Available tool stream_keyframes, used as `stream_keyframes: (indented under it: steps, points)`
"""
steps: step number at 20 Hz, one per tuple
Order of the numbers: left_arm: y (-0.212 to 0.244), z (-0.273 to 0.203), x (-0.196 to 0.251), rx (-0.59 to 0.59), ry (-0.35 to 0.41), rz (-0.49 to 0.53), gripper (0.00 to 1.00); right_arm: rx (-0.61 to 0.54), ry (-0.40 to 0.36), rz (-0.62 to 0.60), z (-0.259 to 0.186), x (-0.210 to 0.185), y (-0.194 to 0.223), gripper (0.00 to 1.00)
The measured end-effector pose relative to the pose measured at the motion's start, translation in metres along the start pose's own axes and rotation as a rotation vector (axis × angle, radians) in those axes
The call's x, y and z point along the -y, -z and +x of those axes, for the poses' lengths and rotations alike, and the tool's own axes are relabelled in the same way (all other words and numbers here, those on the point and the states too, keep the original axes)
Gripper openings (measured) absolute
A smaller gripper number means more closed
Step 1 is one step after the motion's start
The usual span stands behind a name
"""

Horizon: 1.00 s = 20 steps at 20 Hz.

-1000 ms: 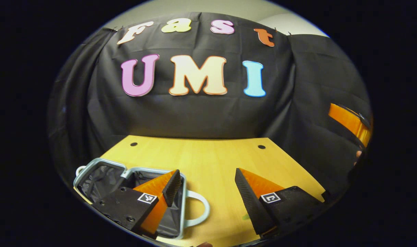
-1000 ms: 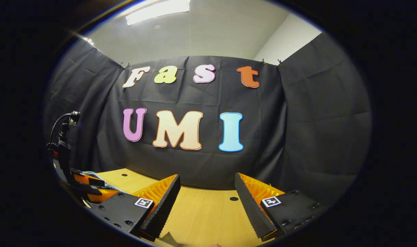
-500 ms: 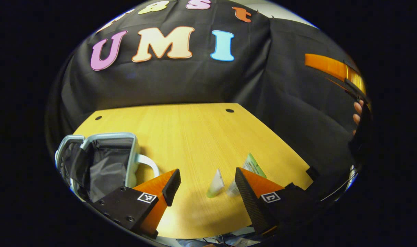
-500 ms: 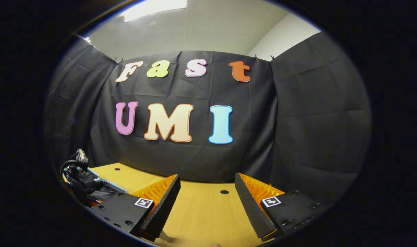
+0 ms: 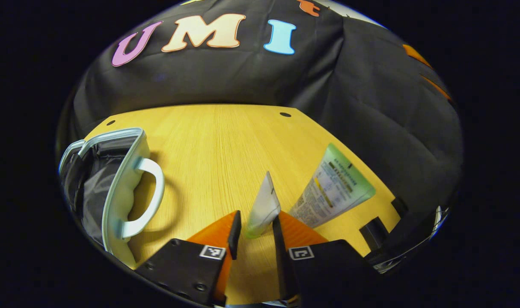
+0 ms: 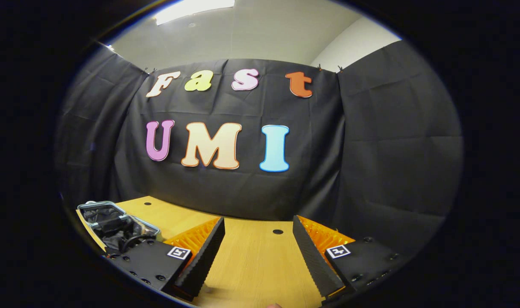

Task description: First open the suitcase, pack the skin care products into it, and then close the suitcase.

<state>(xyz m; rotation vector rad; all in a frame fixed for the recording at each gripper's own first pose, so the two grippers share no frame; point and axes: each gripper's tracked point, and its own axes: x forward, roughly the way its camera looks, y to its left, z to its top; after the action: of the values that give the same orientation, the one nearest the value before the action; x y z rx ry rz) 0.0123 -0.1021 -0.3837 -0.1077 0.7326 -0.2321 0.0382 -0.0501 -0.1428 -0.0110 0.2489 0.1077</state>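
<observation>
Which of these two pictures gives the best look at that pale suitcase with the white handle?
The left gripper view: the open pale-blue suitcase lies close, with its white handle and dark lining plain. The right gripper view shows the suitcase small at the left edge, partly behind dark gear.

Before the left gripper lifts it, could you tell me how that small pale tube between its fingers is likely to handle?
The small tube looks soft and flat-ended, so it will probably squash a little under the left gripper. It seems light for its size. Lying flat on the table, it likely slides rather than rolls, and its smooth skin may slip.
</observation>
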Motion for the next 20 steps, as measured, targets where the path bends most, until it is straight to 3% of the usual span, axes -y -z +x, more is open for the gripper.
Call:
stream_keyframes:
  steps: [2, 4, 10, 13, 20]
  points:
    - [-0.004, 0.002, 0.004, 0.001, 0.029, 0.002, 0.20, -0.010, -0.018, 0.005, -0.005, -0.003, 0.006, 0.99]
    - [-0.009, -0.001, 0.000, -0.006, 0.023, -0.001, 0.17, -0.021, -0.045, 0.013, -0.007, -0.011, 0.016, 0.99]
    - [-0.054, -0.053, -0.021, 0.025, -0.035, 0.004, 0.17, -0.102, -0.202, 0.014, -0.008, -0.072, 0.078, 0.99]
    - [-0.093, -0.088, -0.039, 0.106, -0.069, -0.017, 0.17, -0.120, -0.248, 0.015, -0.012, -0.095, 0.105, 0.99]
    - [-0.135, -0.145, -0.093, 0.158, -0.185, -0.054, 0.17, -0.147, -0.195, -0.057, -0.004, -0.105, 0.167, 1.00]
